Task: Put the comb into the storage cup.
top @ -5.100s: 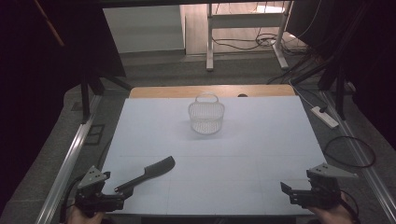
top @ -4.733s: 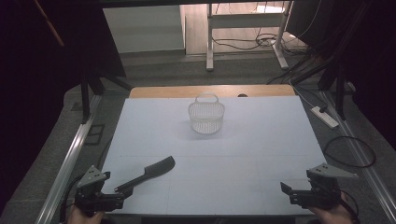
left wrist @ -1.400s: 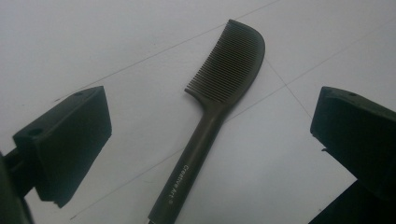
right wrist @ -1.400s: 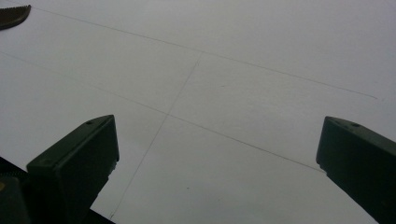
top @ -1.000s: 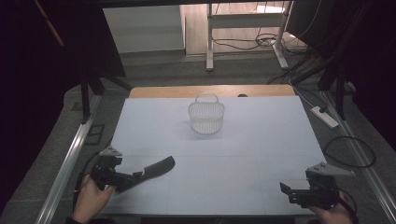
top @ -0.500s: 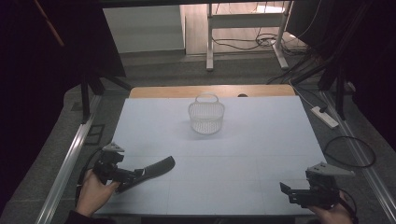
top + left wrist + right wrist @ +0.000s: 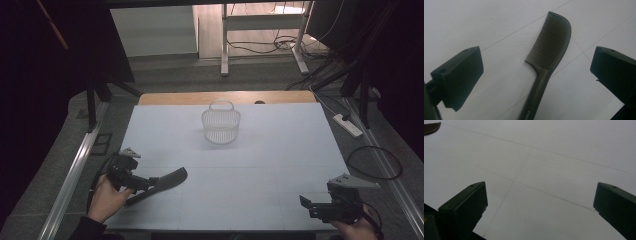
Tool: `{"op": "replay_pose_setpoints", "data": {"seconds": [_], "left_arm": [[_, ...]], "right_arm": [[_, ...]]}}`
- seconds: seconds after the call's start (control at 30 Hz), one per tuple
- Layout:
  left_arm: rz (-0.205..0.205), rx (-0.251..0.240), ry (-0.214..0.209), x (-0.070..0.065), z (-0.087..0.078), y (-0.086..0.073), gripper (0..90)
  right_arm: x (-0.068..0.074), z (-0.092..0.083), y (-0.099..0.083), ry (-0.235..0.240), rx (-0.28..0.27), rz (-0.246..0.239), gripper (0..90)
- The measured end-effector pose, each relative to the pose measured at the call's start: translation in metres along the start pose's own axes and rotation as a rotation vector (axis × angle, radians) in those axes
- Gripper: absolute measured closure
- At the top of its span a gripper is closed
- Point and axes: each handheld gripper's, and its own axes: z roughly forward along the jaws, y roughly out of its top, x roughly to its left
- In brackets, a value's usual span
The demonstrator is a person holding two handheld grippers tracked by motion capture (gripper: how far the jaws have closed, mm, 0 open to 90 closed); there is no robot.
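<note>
Forward to the comb (image 7: 549, 50) came the left tongs (image 7: 536, 75), spread wide astride it; right tongs (image 7: 539, 202) gape empty.

My tongs (image 7: 537, 82) are black; comb (image 7: 549, 50) dark grey-brown, fine-toothed; basket (image 7: 221, 123) white mesh; worktop (image 7: 280, 150) white, thin grid lines.

The right gripper (image 7: 539, 210) has its two black jaws wide apart, one at 8 o'clock and one at 4 o'clock. Between them is the white counter (image 7: 549, 170) with thin lines crossing it. At 10 o'clock, in the far corner, the dark tip of a comb (image 7: 431, 127) lies on the counter.
</note>
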Motion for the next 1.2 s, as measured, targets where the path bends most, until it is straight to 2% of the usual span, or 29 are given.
{"op": "replay_pose_setpoints", "data": {"seconds": [0.37, 0.57, 0.7, 0.93, 1.2], "left_arm": [[0.042, 0.051, -0.006, -0.004, 0.011, 0.013, 0.0], [0.048, 0.090, 0.003, -0.002, 0.019, 0.006, 0.0], [0.042, 0.094, -0.009, 0.000, 0.020, 0.002, 0.0], [0.076, 0.157, -0.007, -0.001, 0.029, -0.006, 0.0], [0.086, 0.193, -0.023, 0.001, 0.036, -0.012, 0.0]], "right_arm": [[0.000, 0.000, 0.000, 0.001, 0.000, -0.001, 0.0], [0.000, 0.000, 0.000, 0.002, -0.003, -0.002, 0.1], [0.000, 0.000, 0.000, 0.003, -0.005, -0.003, 0.1], [0.001, 0.000, 0.000, 0.002, -0.005, -0.009, 0.2], [0.001, 0.000, 0.000, 0.002, -0.006, -0.013, 0.2]]}}
